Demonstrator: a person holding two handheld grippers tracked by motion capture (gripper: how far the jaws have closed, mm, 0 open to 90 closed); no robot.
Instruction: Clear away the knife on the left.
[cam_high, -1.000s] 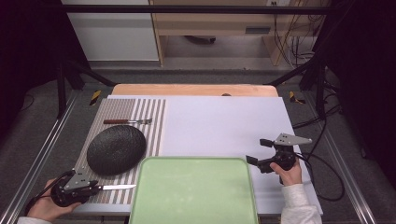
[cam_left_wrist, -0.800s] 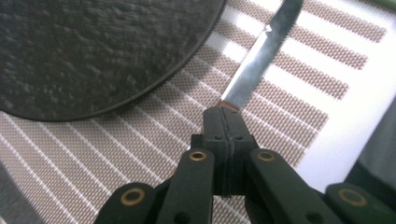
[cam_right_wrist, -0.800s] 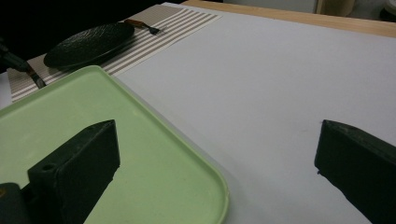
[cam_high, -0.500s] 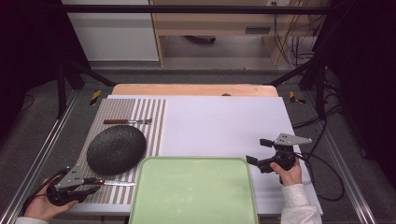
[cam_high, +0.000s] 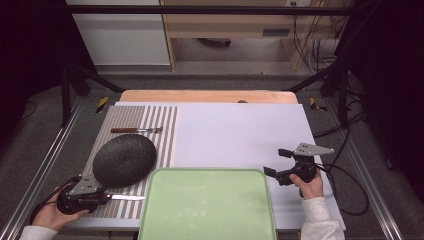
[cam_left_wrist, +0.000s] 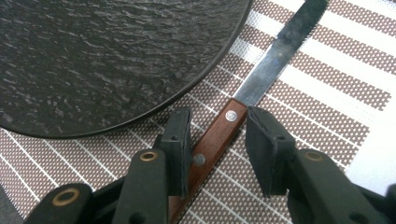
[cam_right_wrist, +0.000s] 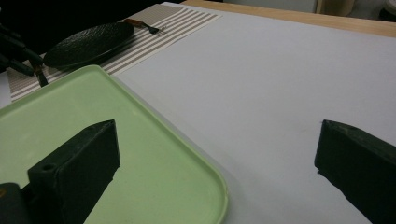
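A knife with a wooden handle (cam_left_wrist: 215, 140) and steel blade (cam_left_wrist: 280, 51) lies on the striped placemat (cam_high: 160, 125), just in front of a dark round plate (cam_high: 125, 160). My left gripper (cam_high: 102, 196) straddles the handle (cam_high: 107, 197). Its jaws have just been opening, and in the left gripper view (cam_left_wrist: 219, 119) a gap shows beside the right pad, so it is open around the handle. My right gripper (cam_high: 275, 162) stands wide open over the white table sheet to the right of the green tray (cam_high: 207, 205), with nothing between its jaws (cam_right_wrist: 217, 140).
A wooden-handled fork (cam_high: 136, 130) lies on the placemat behind the plate. The green tray (cam_right_wrist: 140, 163) takes up the front middle of the table. White sheet (cam_right_wrist: 280, 70) stretches behind the tray. Cables trail off the table's right side.
The left hand and gripper have shifted slightly along the knife handle; the knife stays put beside the plate. The right gripper has not moved.
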